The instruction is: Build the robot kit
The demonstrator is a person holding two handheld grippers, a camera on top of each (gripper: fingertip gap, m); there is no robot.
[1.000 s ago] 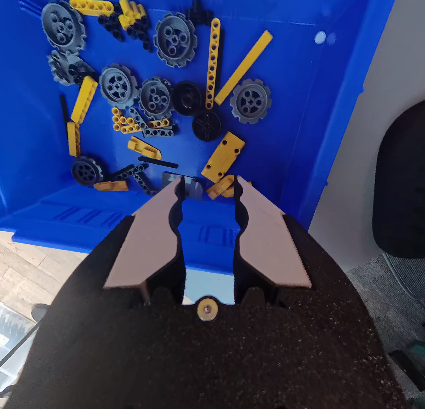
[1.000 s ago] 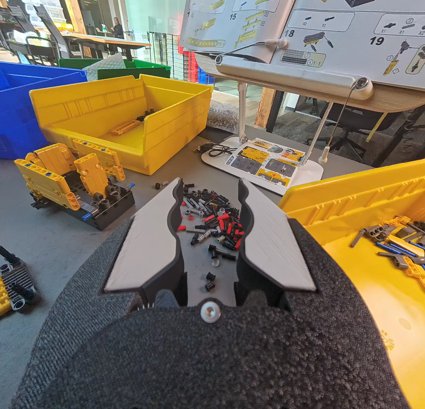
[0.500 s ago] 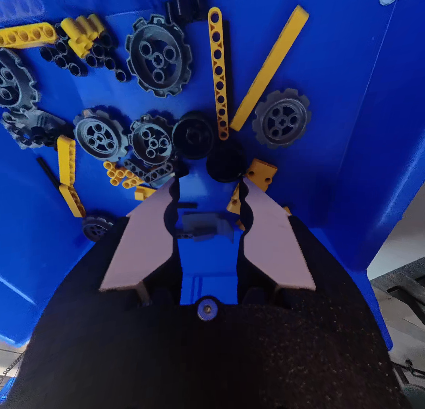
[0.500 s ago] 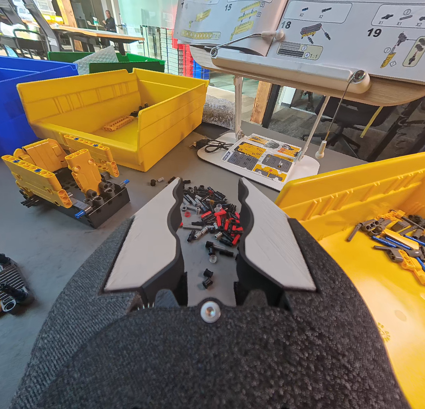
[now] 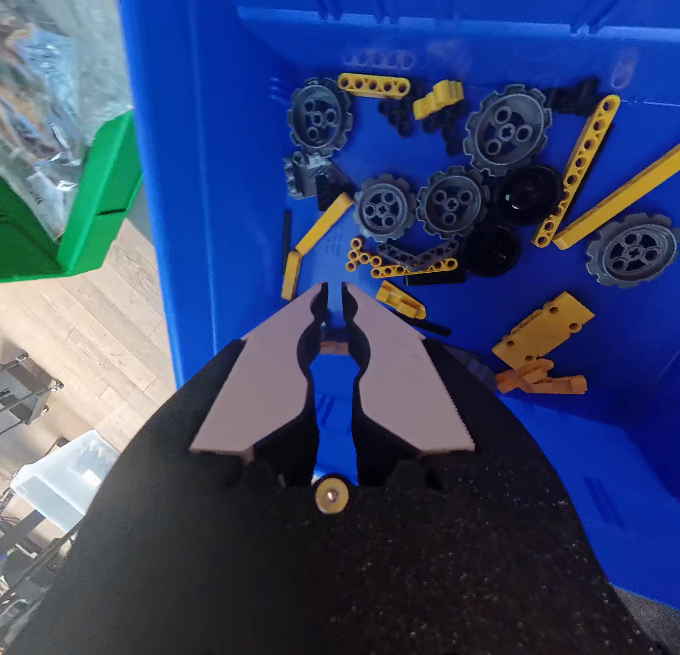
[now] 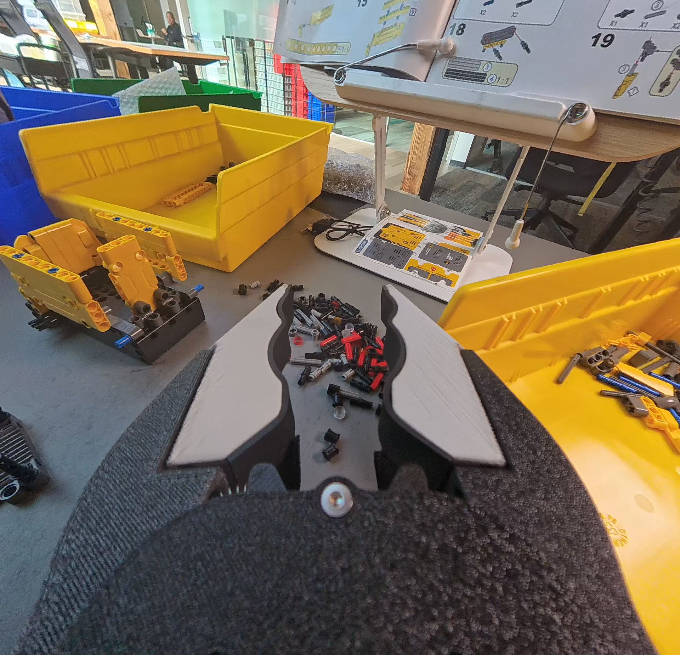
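L gripper (image 5: 333,287) deep in blue plastic bin (image 5: 220,159), near its left wall. Jaws narrow, only a slit between tips. Small tan-orange plastic piece (image 5: 333,347) sits a little back from the tips, in the scalloped notch, long axis across the gap, finger to finger. Looks clamped, both ends meeting the black inner pads, though most of it is hidden. Slight blur over this view.

Rest of the bin's loose parts lie ahead and to the right of the tips:
- grey toothed plastic wheels (image 5: 384,206), several, beyond the tips
- yellow wedge-shaped piece (image 5: 399,300), just right of the tips, not touching
- long yellow perforated beam (image 5: 574,173), well to the right, tilted
- yellow flat plate w/ holes (image 5: 544,328), right of the fingers, apart from them

Green plastic bin (image 5: 99,203) outside, past the blue wall, on the left.

R gripper (image 6: 336,291) over grey tabletop (image 6: 73,398), jaws wide, nothing between the pads. Heap of small black, red and grey pins (image 6: 346,346) directly below and ahead, framed by the two fingers; no contact seen. Part-built yellow-and-black brick model (image 6: 92,287) off to the left, yellow plastic bin w/ loose parts (image 6: 552,306) close on the right. Printed instruction booklet on white stand (image 6: 478,30) beyond the heap.
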